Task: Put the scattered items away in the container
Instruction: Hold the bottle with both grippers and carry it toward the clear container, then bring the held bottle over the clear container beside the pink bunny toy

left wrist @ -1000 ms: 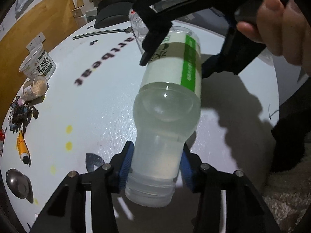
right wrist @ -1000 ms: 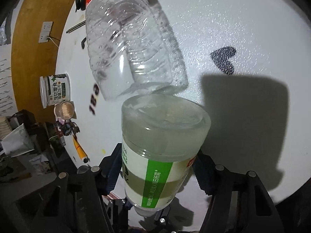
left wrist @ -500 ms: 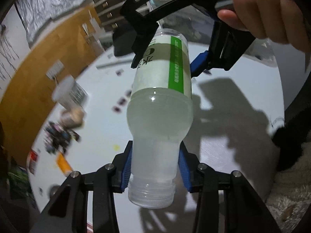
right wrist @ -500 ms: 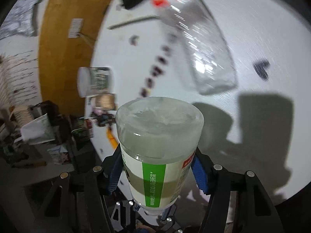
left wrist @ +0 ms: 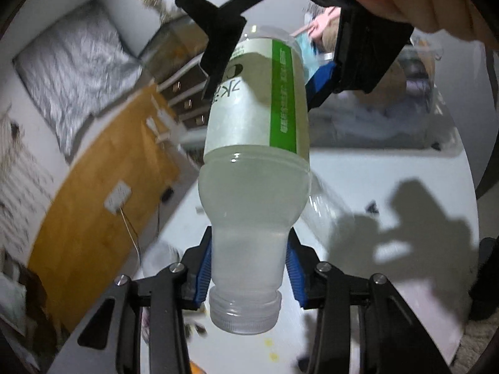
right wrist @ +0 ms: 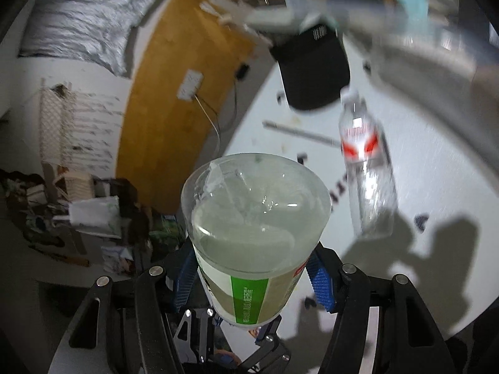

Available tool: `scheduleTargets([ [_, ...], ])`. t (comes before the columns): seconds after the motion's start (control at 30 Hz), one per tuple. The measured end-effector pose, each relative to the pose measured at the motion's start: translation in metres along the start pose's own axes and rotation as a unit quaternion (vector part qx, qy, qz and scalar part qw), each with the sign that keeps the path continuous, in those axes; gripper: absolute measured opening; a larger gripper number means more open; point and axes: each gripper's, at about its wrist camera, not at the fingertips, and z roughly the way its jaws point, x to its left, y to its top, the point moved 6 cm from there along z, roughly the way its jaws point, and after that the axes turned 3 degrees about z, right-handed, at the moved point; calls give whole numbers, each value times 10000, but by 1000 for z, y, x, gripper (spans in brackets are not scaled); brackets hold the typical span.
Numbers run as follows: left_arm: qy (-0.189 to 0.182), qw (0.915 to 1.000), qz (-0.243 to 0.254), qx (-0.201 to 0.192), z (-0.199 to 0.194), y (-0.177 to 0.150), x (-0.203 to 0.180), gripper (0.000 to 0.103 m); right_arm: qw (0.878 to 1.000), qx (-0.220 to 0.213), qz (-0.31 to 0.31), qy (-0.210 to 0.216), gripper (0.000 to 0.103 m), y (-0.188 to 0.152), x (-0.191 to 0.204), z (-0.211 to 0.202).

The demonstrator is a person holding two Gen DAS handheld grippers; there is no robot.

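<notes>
Both grippers pinch one cloudy bottle (left wrist: 255, 168) above the white table (left wrist: 389, 168): left gripper (left wrist: 249, 271) at its neck, right gripper (right wrist: 249, 275) around its labelled body; a clear bottle (right wrist: 368, 174), blurred, seemingly lies on the table

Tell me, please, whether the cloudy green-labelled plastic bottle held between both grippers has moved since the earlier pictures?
Yes. The cloudy green-labelled bottle has risen away from the white table: the clear red-labelled bottle lying there now looks smaller and farther off.
</notes>
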Motion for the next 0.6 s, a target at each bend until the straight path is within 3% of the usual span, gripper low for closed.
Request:
scheduleTargets([
  [0.17,-49,9980,408,-485,3,54,-6,41,9981,-604,94,119,64,28,-5,-53],
  [0.33,-187,9907,1006,-892,11,110,-25,41,9934,-1065,373,183,64,54,-26,-103],
  [0.6,-437,9872,1116,-1051,36,186,-49,41,9868,-1559,449,10,64,108,-46,-166],
])
